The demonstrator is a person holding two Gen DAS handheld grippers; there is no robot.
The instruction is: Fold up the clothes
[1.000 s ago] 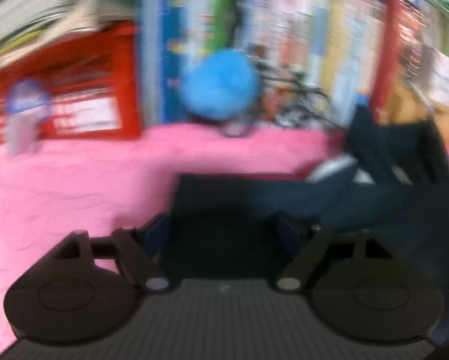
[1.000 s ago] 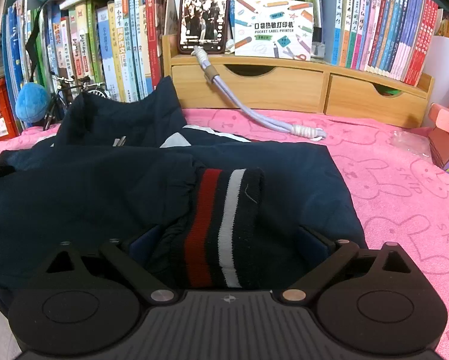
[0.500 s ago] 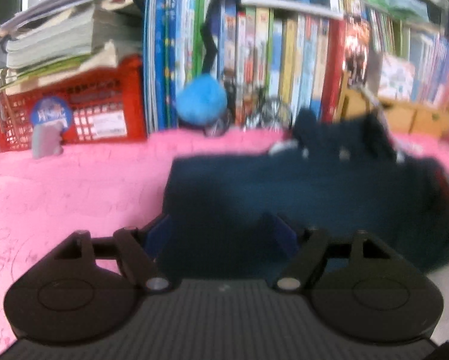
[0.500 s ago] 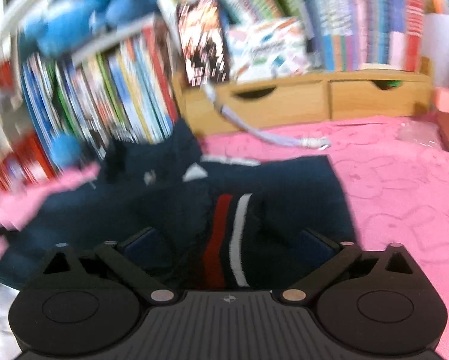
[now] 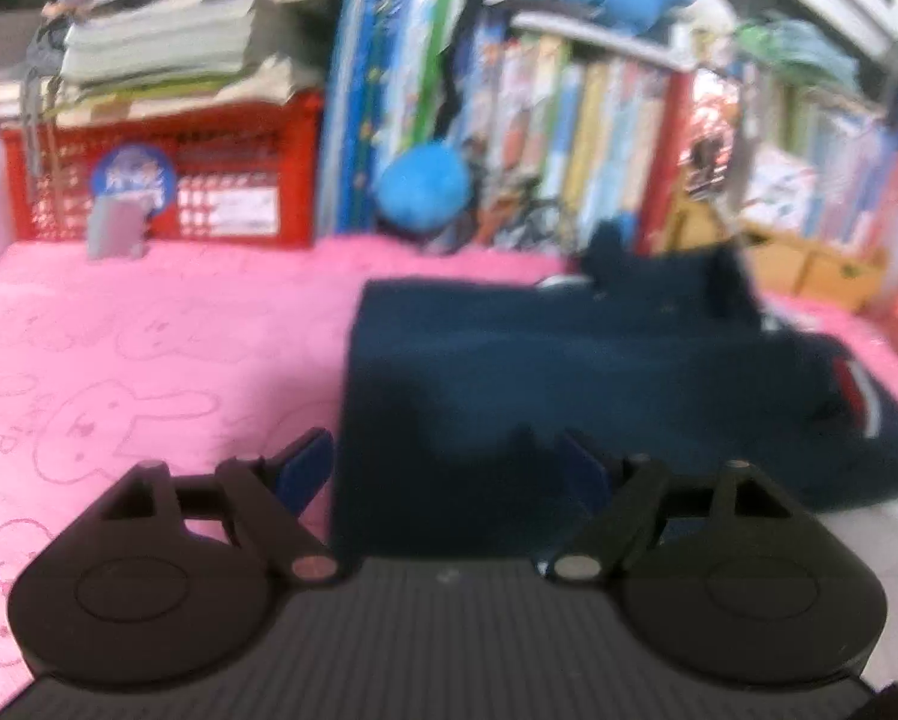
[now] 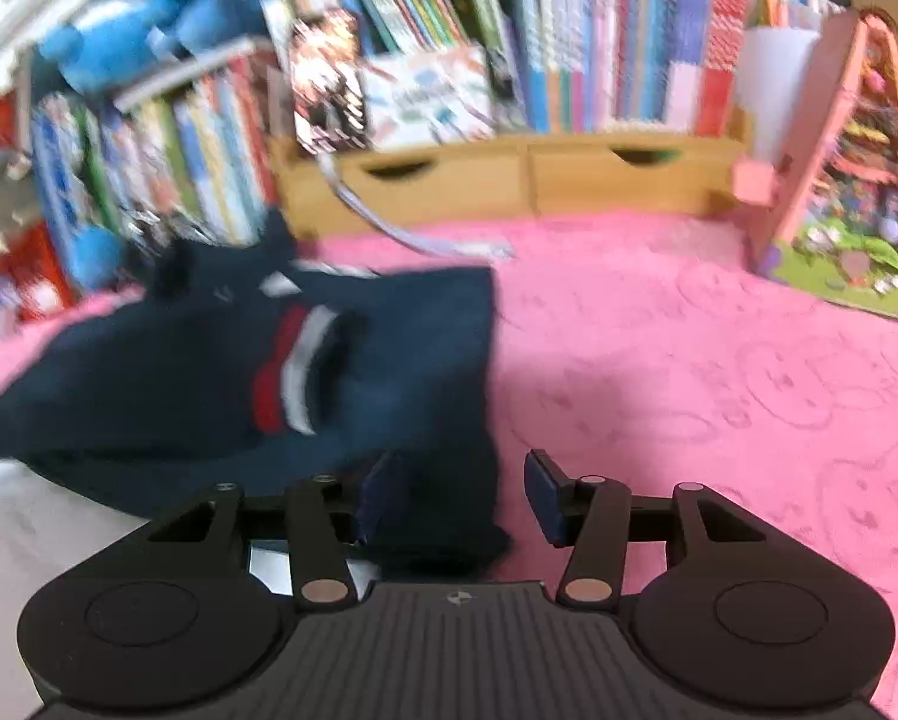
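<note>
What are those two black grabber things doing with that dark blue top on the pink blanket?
A person is folding a navy garment on a pink blanket, holding a gripper in each hand. The left gripper is open over the garment's near edge. The right gripper has just been closing its fingers at the garment's near right corner, but they aren't pinching it yet. The striped cuff lies folded in on top.

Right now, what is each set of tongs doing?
Left tongs: open, just widened, navy garment between, ungripped.
Right tongs: open, just closing, garment corner between.
</note>
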